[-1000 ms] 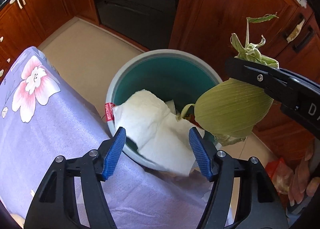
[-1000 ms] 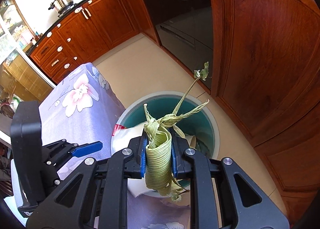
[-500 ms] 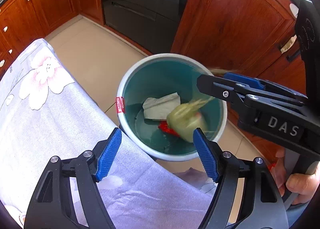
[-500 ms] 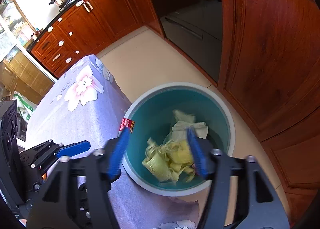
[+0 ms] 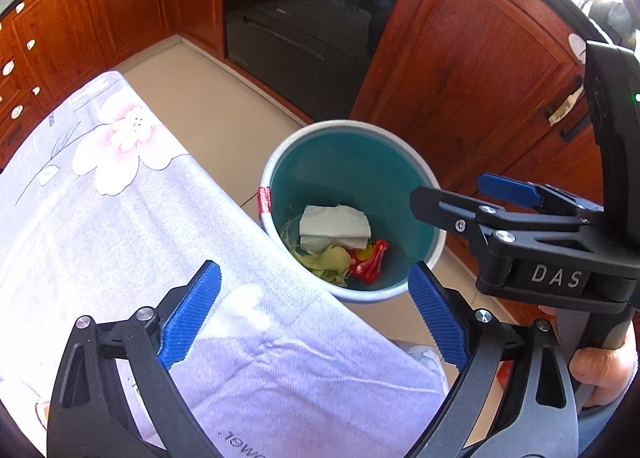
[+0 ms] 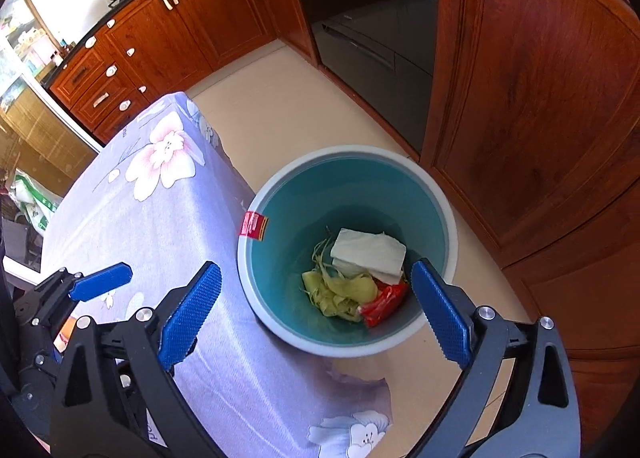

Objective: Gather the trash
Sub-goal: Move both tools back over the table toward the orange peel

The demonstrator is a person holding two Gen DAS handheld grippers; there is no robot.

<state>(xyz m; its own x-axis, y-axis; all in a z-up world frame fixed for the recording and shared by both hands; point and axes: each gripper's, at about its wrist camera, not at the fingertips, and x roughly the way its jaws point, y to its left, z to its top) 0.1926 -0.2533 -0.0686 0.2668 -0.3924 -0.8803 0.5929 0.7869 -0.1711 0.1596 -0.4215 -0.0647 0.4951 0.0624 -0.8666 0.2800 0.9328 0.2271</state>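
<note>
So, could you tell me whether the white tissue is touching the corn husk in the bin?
Touching: the right wrist view shows the white tissue lying partly over the corn husk.

Readable lettering around the bin

The right gripper [image 5: 532, 218] is showing white letters "DAS" on its black body; the red label [image 6: 253, 225] on the bin rim [image 6: 450, 218] and the upside-down print on the floral tablecloth [image 5: 120, 238] are staying too small to read.

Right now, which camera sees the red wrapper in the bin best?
The right wrist view: the red wrapper lies unhidden near the picture's middle. In the left wrist view, the wrapper looks smaller, tucked beside the corn husk.
</note>
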